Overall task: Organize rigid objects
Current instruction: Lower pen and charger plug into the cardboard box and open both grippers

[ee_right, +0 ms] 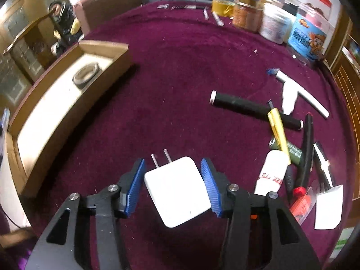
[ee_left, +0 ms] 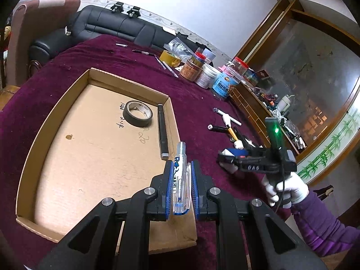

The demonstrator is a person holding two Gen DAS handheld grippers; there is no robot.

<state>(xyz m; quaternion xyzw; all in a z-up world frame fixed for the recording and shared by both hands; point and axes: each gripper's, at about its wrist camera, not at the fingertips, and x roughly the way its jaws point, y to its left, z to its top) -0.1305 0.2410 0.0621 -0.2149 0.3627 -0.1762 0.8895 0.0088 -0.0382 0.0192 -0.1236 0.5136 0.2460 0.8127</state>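
Note:
My left gripper [ee_left: 181,171] is shut on a clear plastic pen with blue print [ee_left: 180,180], held above the right wall of a shallow cardboard box [ee_left: 56,121]. In the box lie a grey tape roll [ee_left: 137,113] and a black cylinder [ee_left: 162,132]. My right gripper [ee_right: 172,168] has its blue pads on both sides of a white plug adapter [ee_right: 177,190] and holds it over the purple cloth. The right gripper also shows in the left wrist view [ee_left: 227,155], to the right of the box. The box [ee_right: 45,103] lies at the left of the right wrist view.
A pile of loose things lies on the purple cloth [ee_right: 180,67]: a black tube [ee_right: 252,108], a yellow pen [ee_right: 277,132], a white T-shaped piece [ee_right: 297,94], a white bottle [ee_right: 272,173]. Jars [ee_left: 209,74] and yellow tape [ee_left: 169,58] stand at the far edge. A black sofa [ee_left: 108,24] is behind.

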